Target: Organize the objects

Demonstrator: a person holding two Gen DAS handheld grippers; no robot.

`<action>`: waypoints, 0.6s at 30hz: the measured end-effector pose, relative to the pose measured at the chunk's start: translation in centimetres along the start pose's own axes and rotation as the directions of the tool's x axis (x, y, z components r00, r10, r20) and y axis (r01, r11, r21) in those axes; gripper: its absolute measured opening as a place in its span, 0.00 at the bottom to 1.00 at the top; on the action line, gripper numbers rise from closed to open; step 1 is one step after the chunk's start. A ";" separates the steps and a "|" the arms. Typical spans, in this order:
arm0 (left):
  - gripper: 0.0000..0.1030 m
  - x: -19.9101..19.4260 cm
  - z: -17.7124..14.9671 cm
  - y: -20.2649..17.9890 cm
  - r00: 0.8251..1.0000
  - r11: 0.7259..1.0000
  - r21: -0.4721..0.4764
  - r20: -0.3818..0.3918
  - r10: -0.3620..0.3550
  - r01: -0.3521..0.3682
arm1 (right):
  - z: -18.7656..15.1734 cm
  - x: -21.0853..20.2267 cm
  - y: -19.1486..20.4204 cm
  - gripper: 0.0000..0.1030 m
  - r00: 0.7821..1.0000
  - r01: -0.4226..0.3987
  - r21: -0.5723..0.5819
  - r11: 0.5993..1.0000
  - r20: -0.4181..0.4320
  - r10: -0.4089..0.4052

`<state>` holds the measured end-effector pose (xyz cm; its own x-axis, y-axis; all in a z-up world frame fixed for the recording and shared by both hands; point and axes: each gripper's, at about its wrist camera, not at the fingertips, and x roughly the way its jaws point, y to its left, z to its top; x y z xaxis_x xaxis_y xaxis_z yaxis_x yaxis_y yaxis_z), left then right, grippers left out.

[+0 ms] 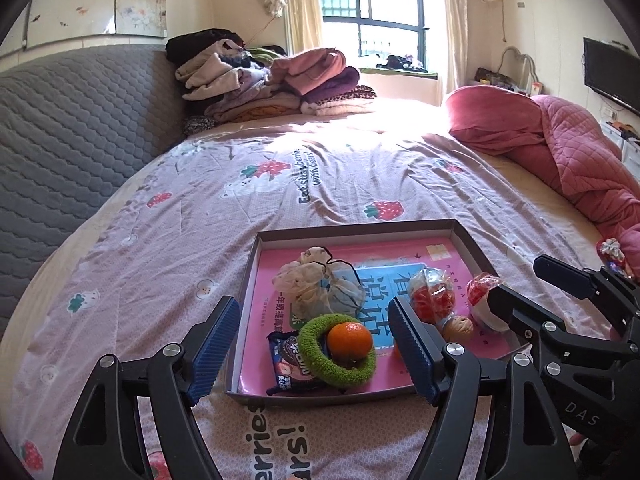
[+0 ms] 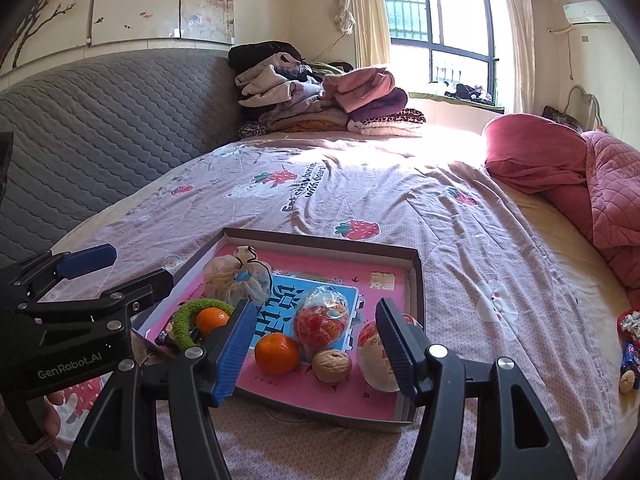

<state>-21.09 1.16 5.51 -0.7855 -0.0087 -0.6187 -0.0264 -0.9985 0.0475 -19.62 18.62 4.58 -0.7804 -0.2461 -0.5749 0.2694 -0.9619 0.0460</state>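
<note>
A shallow cardboard tray (image 1: pixel 464 236) (image 2: pixel 416 276) with a pink book inside lies on the bed. It holds a green hair ring (image 1: pixel 316 354) (image 2: pixel 186 316) around a tangerine (image 1: pixel 350 340) (image 2: pixel 212 320), a dark snack packet (image 1: pixel 284 368), a mesh pouch (image 1: pixel 312 284) (image 2: pixel 236 276), a second tangerine (image 2: pixel 276 353), a walnut (image 1: pixel 458 328) (image 2: pixel 331 366), a red candy bag (image 1: pixel 434 298) (image 2: pixel 326 322) and a white wrapped snack (image 2: pixel 374 354). My left gripper (image 1: pixel 320 348) is open and empty above the tray's near edge. My right gripper (image 2: pixel 320 352) is open and empty above the tray.
A few small items (image 2: pixel 630 344) lie on the sheet at the right edge. Folded clothes (image 1: pixel 276 80) are stacked at the far end. A pink quilt (image 1: pixel 560 148) lies at right. A grey padded headboard (image 1: pixel 72 128) is at left.
</note>
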 end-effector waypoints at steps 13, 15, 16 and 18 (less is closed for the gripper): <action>0.75 -2.6 -0.6 0.8 1.000 1.000 -0.026 0.027 0.014 -0.014 | 0.0 -3.1 0.5 0.60 0.999 0.010 0.003 1.000 0.038 -0.010; 0.75 -2.9 -0.8 0.9 1.000 0.999 -0.030 0.024 0.013 -0.012 | -0.2 -3.4 0.7 0.60 0.999 0.013 0.002 1.000 0.039 -0.013; 0.75 -2.9 -0.9 1.0 1.000 0.999 -0.033 0.019 0.010 -0.009 | -0.2 -3.5 0.8 0.60 0.999 0.014 0.001 1.000 0.038 -0.014; 0.75 -3.0 -1.3 1.2 1.000 0.999 -0.037 0.011 0.002 -0.002 | -0.5 -3.8 0.9 0.60 0.999 0.014 0.001 1.000 0.036 -0.014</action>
<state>-17.98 -0.04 6.37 -0.7925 -0.0105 -0.6097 -0.0017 -0.9998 0.0193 -16.17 18.76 6.38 -0.8038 -0.2371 -0.5457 0.2585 -0.9652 0.0386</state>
